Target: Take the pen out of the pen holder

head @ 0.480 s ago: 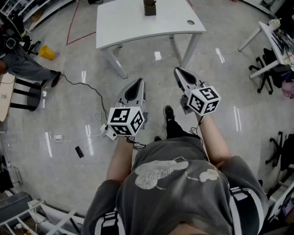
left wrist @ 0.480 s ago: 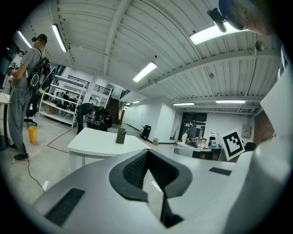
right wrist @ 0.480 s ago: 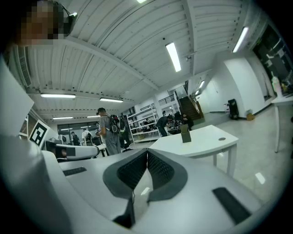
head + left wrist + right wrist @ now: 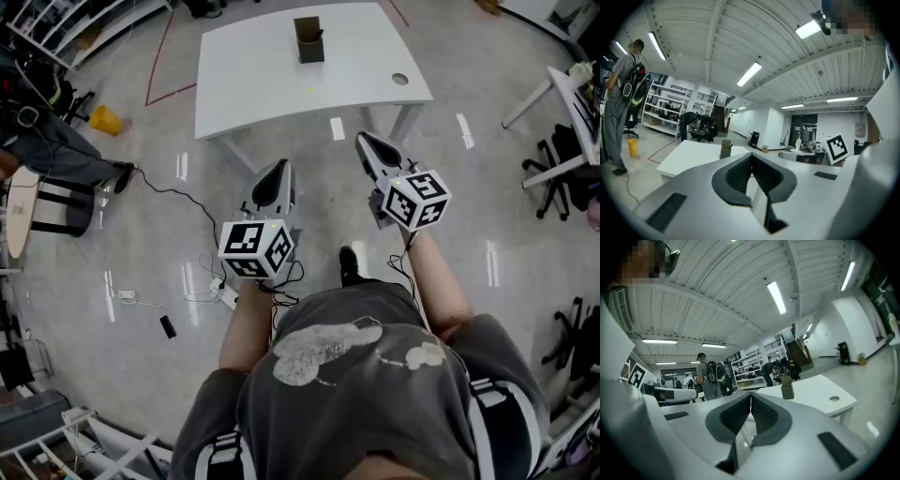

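Note:
A brown pen holder (image 4: 308, 39) stands at the far side of a white table (image 4: 272, 80); a dark pen end pokes out of its top. Both grippers hang over the floor, well short of the table. My left gripper (image 4: 278, 169) is shut with nothing in it, and my right gripper (image 4: 367, 142) is shut and empty too. In the left gripper view the pen holder (image 4: 725, 149) shows beyond the closed left gripper (image 4: 751, 156). In the right gripper view the pen holder (image 4: 787, 390) stands on the table (image 4: 813, 397), right of the closed right gripper (image 4: 751, 397).
The table has a round cable hole (image 4: 400, 80) near its right end. Cables (image 4: 178, 202) and a power strip lie on the floor at left. A person's legs (image 4: 56, 150) and a yellow object (image 4: 105, 120) are far left. Office chairs (image 4: 562, 159) stand at right.
The table and pen holder have come lower and nearer in the head view as the person steps toward them. Both grippers keep their place in the view and stay shut.

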`<state>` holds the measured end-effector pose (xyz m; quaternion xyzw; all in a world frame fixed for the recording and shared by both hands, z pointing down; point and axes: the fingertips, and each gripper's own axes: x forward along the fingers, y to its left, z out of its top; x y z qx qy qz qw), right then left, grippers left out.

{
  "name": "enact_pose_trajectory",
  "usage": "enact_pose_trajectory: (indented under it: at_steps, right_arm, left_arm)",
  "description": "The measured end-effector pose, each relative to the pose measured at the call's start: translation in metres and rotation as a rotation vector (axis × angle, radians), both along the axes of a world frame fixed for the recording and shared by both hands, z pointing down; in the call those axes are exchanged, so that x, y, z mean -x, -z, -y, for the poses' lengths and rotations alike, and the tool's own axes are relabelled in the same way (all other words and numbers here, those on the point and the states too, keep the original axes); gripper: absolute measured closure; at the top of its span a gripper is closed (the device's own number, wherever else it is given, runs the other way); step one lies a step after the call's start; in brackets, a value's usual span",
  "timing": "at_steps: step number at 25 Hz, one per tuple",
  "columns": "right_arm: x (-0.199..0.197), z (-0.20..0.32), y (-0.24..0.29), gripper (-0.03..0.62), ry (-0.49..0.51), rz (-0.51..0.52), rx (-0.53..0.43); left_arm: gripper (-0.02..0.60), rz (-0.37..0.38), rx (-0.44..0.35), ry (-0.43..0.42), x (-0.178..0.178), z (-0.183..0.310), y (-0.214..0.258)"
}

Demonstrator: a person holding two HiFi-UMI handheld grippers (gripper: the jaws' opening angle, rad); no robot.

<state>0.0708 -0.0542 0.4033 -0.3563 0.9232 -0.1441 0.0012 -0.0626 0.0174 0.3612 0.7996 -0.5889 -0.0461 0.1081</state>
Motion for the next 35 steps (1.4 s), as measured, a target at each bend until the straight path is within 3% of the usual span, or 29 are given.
enact_pose_trajectory:
  at_steps: [8, 18, 26, 35]
  right_arm:
    - [-0.024, 0.083, -0.009, 0.588, 0.001, 0.004, 0.030]
    - [-0.030, 0.140, -0.010, 0.588, 0.007, 0.003, 0.049]
    - [-0.023, 0.189, -0.020, 0.588, -0.037, -0.003, 0.052]
    - [0.002, 0.278, -0.011, 0.588, -0.101, -0.005, 0.038]
  left_arm:
    - [0.574, -0.005, 0.017, 0.027, -0.016, 0.078, -0.004]
    - [0.574, -0.007, 0.001, 0.059, -0.017, 0.133, 0.007]
    - [0.574, -0.009, 0.012, 0.005, -0.008, 0.196, -0.008]
    - [0.574, -0.018, -0.004, -0.071, 0.015, 0.296, -0.002]
